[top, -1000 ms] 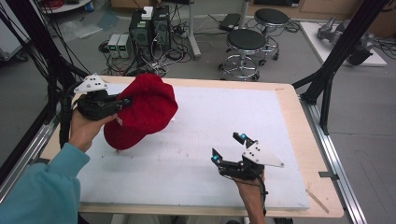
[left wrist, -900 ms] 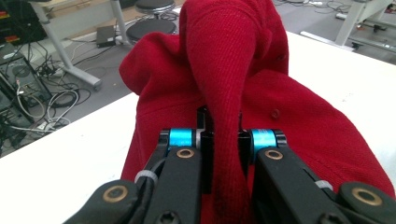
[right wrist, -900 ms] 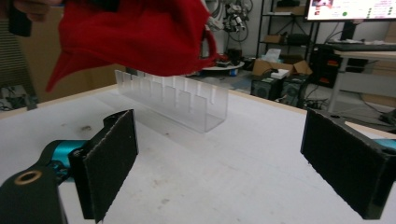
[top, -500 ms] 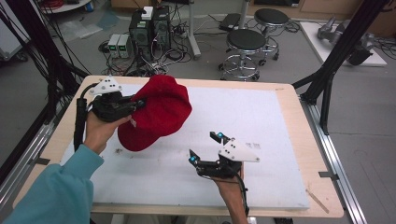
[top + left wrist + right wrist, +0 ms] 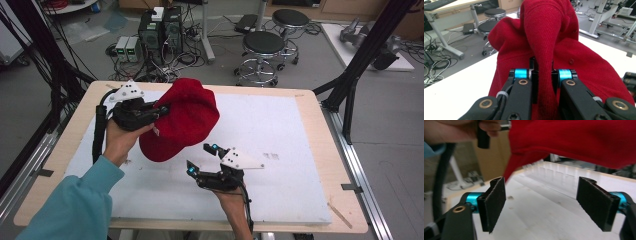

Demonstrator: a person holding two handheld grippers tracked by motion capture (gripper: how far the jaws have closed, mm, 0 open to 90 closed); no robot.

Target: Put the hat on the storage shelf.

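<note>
Left gripper (image 5: 162,107) is clamped on a fold of the red knitted garment (image 5: 187,120), a soft ribbed wool piece with small buttons, holding it lifted over the far-left part of the white foam-covered table (image 5: 290,125). Right gripper (image 5: 200,157), jaws wide apart, sits just below the garment's near hanging edge. Judged: pickup done, second grip and any spreading or folding left.

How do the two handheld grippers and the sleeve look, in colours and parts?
Both the left gripper and the right gripper are black, with blue-lit jaw bases, brass-coloured rivets and a grey three-cornered plate on top. A black cable trails from the left one. The sleeve is teal.
</note>
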